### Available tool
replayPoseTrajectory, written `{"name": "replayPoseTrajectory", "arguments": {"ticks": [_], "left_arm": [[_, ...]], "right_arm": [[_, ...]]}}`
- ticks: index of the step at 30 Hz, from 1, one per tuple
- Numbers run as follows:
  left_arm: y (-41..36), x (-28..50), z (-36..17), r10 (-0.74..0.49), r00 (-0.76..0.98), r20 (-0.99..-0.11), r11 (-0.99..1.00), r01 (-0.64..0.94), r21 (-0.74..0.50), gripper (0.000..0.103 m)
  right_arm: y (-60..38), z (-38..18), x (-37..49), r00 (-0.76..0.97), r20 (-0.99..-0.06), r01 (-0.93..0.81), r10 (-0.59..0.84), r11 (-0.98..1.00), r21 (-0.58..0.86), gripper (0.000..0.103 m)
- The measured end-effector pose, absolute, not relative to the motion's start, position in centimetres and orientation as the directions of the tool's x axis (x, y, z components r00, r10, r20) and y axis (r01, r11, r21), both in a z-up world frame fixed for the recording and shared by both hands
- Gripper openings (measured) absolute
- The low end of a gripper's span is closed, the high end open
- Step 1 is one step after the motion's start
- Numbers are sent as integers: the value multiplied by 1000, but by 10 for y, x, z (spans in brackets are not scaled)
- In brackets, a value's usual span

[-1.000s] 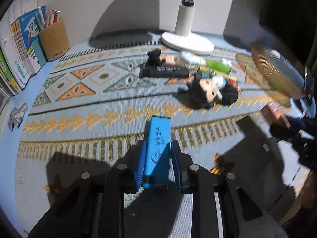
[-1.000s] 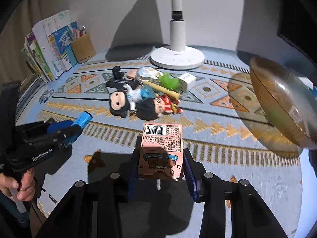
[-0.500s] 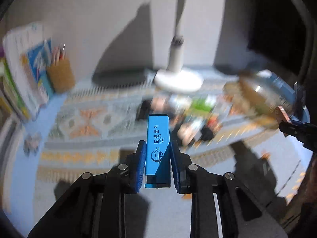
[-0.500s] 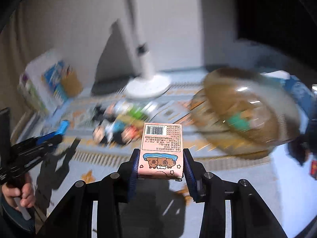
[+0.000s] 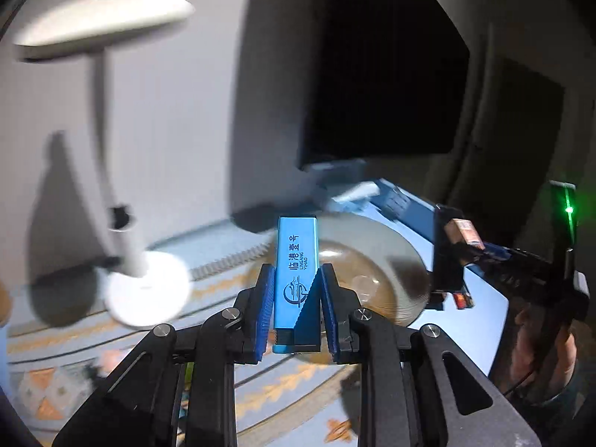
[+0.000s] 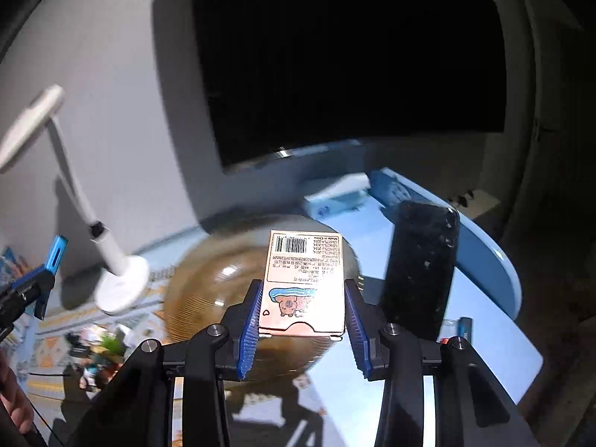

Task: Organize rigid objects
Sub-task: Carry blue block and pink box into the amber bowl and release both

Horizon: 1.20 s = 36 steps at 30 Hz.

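Note:
My left gripper (image 5: 297, 267) is shut on a slim blue bar with printed characters (image 5: 296, 246), held upright above the mat. Behind it lies a brown ribbed bowl (image 5: 376, 272). My right gripper (image 6: 302, 284) is shut on a pink card box with a barcode and cartoon animals (image 6: 305, 260), held over the same bowl (image 6: 208, 287). Each gripper shows in the other's view: the right one with the pink box (image 5: 465, 231) at the right, the left one with the blue bar (image 6: 56, 255) at the far left.
A white desk lamp (image 5: 145, 290) stands left of the bowl, and a dark monitor (image 6: 354, 56) at the back. A black slab (image 6: 421, 268) stands upright right of the bowl. Several toys (image 6: 100, 346) lie on the patterned mat (image 5: 260, 391). The blue desk's rim (image 6: 495, 257) curves at the right.
Both grippers have risen and swung right, away from the toy pile and towards the bowl and monitor. Each still holds its object.

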<state>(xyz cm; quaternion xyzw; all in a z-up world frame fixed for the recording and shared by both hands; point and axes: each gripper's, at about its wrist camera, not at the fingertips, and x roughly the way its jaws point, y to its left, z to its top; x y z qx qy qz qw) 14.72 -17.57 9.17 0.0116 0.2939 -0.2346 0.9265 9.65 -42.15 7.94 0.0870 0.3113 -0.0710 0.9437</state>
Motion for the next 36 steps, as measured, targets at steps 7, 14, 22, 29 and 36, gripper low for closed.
{"name": "replayPoseTrajectory", "arguments": {"ticks": [7, 14, 22, 29, 36], "left_arm": [[-229, 184, 38, -440, 610, -659, 867, 480, -134, 21], [-263, 211, 3, -423, 540, -728, 857, 500, -127, 21], [-275, 220, -13, -412, 516, -751, 861, 491, -135, 21], [-266, 222, -6, -433, 526, -732, 863, 477, -168, 49], [-213, 189, 50, -455, 657, -602, 878, 442, -181, 61]], "right_arm": [[-429, 34, 132, 716, -695, 177, -65, 980, 91, 41], [-430, 14, 151, 648, -754, 203, -111, 979, 30, 41], [-431, 4, 156, 600, -784, 223, -160, 974, -29, 41], [-434, 13, 152, 612, -774, 246, -161, 969, -6, 69], [-446, 55, 121, 719, -677, 293, -156, 952, 92, 73]]}}
